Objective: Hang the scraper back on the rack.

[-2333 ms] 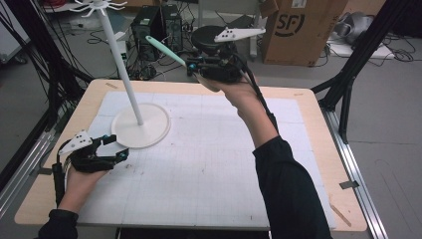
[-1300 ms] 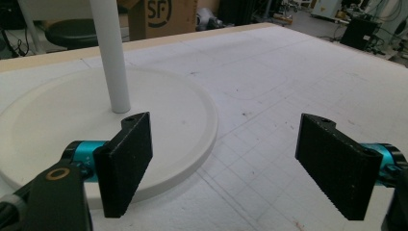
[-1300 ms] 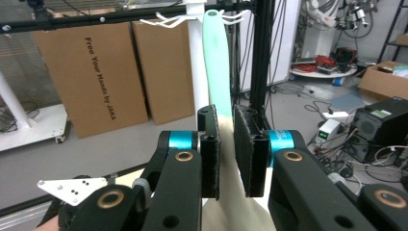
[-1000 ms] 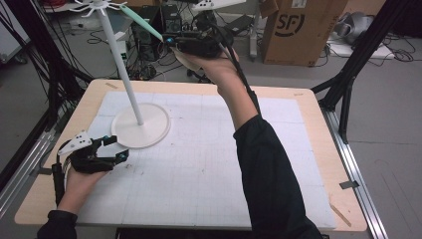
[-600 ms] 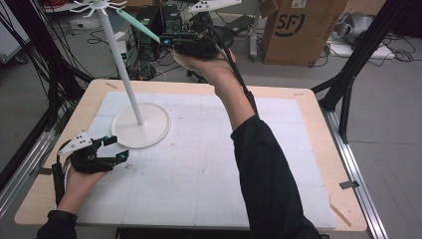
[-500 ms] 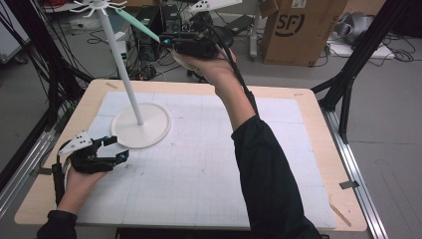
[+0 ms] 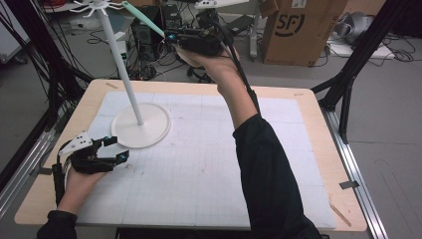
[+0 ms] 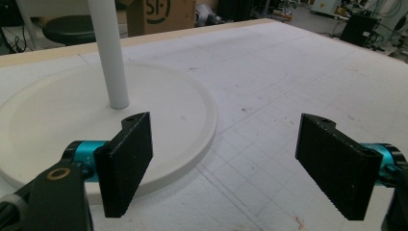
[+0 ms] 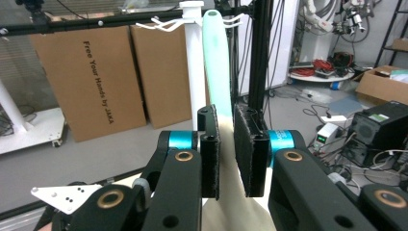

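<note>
Left gripper [image 7: 115, 149] is rested near left on the white foam-covered table [image 7: 209, 169], jaws wide apart and empty, just beside the white round-based hook stand [image 7: 141, 125]. Far, the right gripper [image 9: 226, 154] is clamped on a mint-green, cream-ended long-handled utensil [image 9: 216, 77], raised by the stand's top hooks.

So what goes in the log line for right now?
right gripper: shut on mint-green spatula | tip near white hook stand | left gripper: open, by stand base

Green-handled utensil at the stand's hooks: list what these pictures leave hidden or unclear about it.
- Right gripper view: the utensil has its wide cream end cut off by the bottom edge, partly behind the right hand-held gripper.
- High view: the handle tip near the stand's hooks is too small to show whether it hangs on one.
</note>
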The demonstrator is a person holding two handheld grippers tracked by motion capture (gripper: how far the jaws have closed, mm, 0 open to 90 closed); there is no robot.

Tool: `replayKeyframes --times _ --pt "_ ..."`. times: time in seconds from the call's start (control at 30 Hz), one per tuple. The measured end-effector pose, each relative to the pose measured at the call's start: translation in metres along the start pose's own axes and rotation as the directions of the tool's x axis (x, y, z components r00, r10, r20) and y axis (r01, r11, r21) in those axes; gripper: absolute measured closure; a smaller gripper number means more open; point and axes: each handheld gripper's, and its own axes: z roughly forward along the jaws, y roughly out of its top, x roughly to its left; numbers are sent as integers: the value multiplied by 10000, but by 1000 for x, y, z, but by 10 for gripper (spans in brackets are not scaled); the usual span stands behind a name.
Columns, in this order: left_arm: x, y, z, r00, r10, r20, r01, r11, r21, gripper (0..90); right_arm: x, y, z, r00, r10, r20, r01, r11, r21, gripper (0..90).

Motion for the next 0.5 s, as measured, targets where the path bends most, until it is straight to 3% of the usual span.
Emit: replayKeyframes --times 0.5 --pt "0 0 0 10000 50 20 -50 10000 17 213 3 -3 9 9998 -19 -209 27 9993 367 812"
